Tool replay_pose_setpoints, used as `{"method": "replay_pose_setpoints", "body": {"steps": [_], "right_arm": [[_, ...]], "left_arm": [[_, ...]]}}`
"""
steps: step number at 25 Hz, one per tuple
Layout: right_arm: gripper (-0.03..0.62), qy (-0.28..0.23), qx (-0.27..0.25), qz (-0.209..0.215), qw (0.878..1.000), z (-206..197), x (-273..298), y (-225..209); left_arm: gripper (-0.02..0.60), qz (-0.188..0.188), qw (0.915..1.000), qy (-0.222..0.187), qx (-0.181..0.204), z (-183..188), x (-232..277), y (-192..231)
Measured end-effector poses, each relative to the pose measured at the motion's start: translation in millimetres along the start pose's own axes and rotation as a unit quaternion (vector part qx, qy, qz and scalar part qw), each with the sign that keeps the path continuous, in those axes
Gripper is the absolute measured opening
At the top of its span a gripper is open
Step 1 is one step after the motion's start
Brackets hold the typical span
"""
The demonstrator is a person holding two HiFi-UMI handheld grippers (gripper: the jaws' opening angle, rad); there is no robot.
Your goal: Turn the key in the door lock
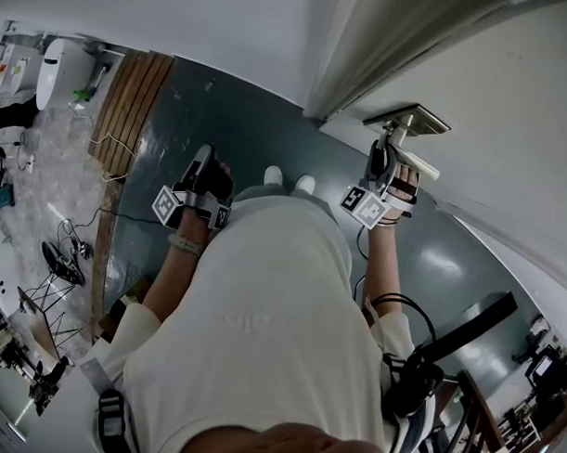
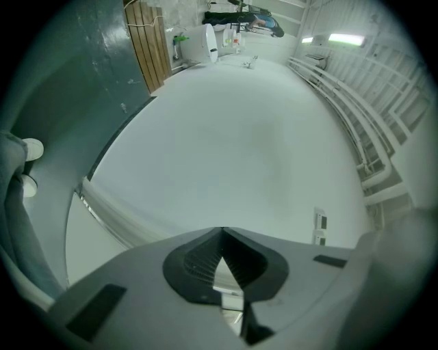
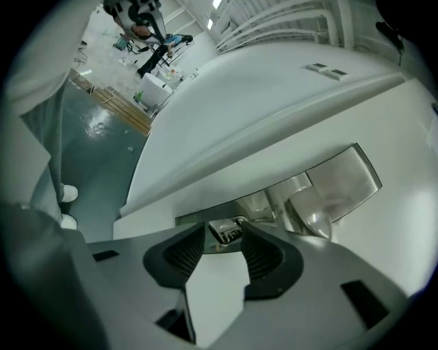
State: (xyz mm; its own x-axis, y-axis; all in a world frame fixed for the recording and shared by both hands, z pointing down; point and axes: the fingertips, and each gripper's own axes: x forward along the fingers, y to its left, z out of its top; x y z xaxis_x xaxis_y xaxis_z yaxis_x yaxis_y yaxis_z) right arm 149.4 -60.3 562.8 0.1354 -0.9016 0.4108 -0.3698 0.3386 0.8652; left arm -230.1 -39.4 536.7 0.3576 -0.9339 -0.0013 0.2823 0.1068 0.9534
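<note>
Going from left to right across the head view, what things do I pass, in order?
white machine → wooden slatted panel → left claw → white shoes → right claw → black bar

overhead and jaw-level, lock plate (image 1: 408,119) shared

Key (image 3: 231,232) lower part hidden behind right gripper (image 3: 223,228) fingers (image 3: 263,256); head view: key hidden behind gripper.
</note>
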Motion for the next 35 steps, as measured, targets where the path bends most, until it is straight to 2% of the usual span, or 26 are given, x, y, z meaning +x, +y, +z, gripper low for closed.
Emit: {"method": "replay_pose_setpoints", "body": {"steps": [4,9,15,20,25,30,32,33,35], "right_arm": [[0.149,0.009,-0.004,-0.003,1.000,5,8,-5],[0.143,0.021,0.032,-0.016,0.999,1,10,-12],[0.141,0.018,0.103,-0.010,0.994,-1,10,-11],[0.141,0.012,0.174,0.005,0.985,-1,7,-11],[0.141,-0.007,0.292,0.037,0.956,0,7,-14],[0.143,-0.016,0.352,0.051,0.935,0,7,-14],[0.143,-0.028,0.399,0.059,0.915,1,8,-15],[0.143,-0.036,0.430,0.064,0.900,2,9,-16],[0.141,-0.048,0.498,0.076,0.862,-1,10,-17]], "left_arm": [[0.008,-0.001,1.0000,-0.006,-0.005,3,-4,1],[0.008,-0.001,0.9999,-0.009,-0.007,3,-3,0],[0.008,0.001,0.9999,-0.010,-0.010,2,-3,4],[0.008,0.002,0.9999,-0.010,-0.012,1,-5,4],[0.008,0.001,0.9999,-0.009,-0.014,0,-3,3],[0.008,0.002,0.9999,-0.009,-0.014,1,-4,4],[0.008,0.002,0.9998,-0.011,-0.014,2,-4,4],[0.008,0.002,0.9998,-0.011,-0.014,2,-4,4],[0.008,0.003,0.9998,-0.012,-0.015,3,-4,5]]}}
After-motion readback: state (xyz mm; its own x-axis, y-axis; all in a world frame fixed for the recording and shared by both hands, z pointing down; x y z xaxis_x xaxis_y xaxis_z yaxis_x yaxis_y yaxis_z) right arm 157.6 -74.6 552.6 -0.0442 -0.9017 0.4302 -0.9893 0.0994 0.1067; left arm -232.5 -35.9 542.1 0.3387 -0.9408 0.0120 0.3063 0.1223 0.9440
